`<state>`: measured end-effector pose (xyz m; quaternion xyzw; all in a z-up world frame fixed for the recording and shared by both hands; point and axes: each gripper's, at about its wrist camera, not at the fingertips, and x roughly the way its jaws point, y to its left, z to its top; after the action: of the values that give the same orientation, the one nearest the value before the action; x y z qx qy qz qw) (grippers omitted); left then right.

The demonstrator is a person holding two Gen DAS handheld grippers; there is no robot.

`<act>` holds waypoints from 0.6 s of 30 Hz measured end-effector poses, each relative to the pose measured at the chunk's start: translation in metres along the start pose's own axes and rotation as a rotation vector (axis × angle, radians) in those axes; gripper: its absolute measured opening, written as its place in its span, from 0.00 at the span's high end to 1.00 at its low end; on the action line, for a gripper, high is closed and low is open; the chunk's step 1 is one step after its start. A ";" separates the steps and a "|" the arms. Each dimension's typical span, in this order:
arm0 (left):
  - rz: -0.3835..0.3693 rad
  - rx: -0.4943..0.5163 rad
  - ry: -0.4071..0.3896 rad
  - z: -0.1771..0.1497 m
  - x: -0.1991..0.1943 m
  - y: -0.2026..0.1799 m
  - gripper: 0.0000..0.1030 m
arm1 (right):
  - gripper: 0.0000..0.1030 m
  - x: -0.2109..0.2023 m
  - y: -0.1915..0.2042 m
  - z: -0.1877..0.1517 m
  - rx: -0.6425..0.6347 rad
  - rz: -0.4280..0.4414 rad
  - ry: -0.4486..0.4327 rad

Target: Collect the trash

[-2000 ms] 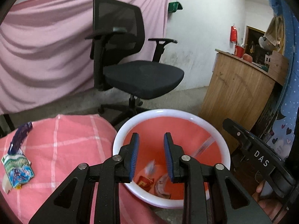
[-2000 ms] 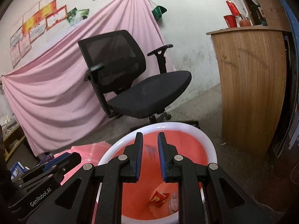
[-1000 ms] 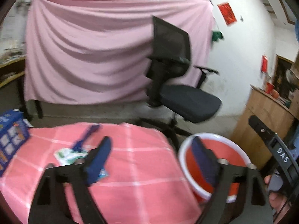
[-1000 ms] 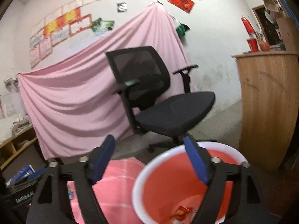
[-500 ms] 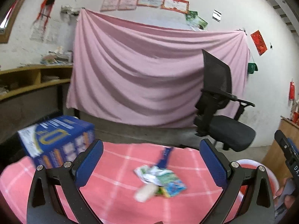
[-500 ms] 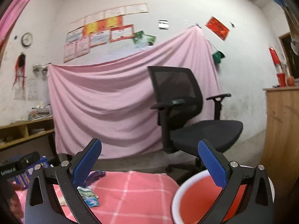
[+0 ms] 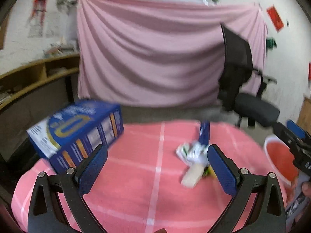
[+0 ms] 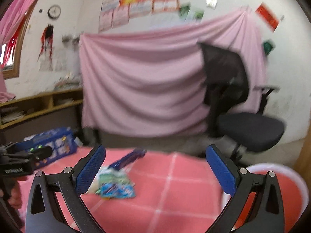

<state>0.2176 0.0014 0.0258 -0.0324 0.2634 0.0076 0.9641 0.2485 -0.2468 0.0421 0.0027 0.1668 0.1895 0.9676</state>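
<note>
Crumpled wrappers (image 7: 194, 153) lie beside the left hand-held gripper (image 7: 158, 169) — ungrasped.

You are standing in a plain lived-in room that looks like a modest home office or back room, not a lab. A large pink sheet (image 8: 143, 81) hangs across a scuffed white wall (image 8: 287, 44), with a row of certificates or posters (image 8: 140, 5) pinned above it, a round clock (image 8: 54, 11) and red paper decorations (image 8: 267, 17). A black mesh office chair (image 8: 233, 97) stands on bare concrete floor. Wooden shelves (image 8: 38, 104) along the wall hold stacks of paper. In front of you is a table under a pink checked cloth (image 7: 147, 184), with a blue carton (image 7: 77, 132), crumpled wrappers (image 7: 194, 153) and a red plastic basin (image 8: 272, 194) beside it.
</note>
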 end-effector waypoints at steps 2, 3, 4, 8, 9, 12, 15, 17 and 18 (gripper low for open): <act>-0.006 0.019 0.059 -0.004 0.011 -0.002 0.03 | 0.00 0.017 0.004 -0.005 0.007 0.045 0.089; -0.008 0.026 0.076 -0.006 0.014 -0.003 0.03 | 0.02 0.025 0.006 -0.008 0.002 0.066 0.138; -0.016 0.034 0.091 -0.009 0.017 -0.004 0.03 | 0.03 0.031 0.010 -0.011 -0.010 0.084 0.173; -0.078 0.065 0.168 -0.014 0.030 -0.009 0.16 | 0.14 0.049 0.024 -0.019 -0.055 0.122 0.274; -0.090 0.069 0.182 -0.014 0.033 -0.009 0.23 | 0.16 0.053 0.025 -0.020 -0.059 0.129 0.295; -0.136 0.090 0.237 -0.016 0.043 -0.016 0.37 | 0.23 0.065 0.027 -0.025 -0.064 0.148 0.358; -0.180 0.116 0.294 -0.019 0.055 -0.022 0.46 | 0.24 0.079 0.028 -0.028 -0.057 0.189 0.428; -0.201 0.120 0.323 -0.019 0.061 -0.024 0.51 | 0.24 0.085 0.026 -0.030 -0.043 0.206 0.459; -0.208 0.118 0.336 -0.019 0.064 -0.025 0.54 | 0.24 0.089 0.025 -0.031 -0.030 0.221 0.478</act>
<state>0.2641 -0.0249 -0.0221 -0.0039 0.4155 -0.1130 0.9025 0.3065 -0.1924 -0.0144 -0.0383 0.3867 0.2917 0.8740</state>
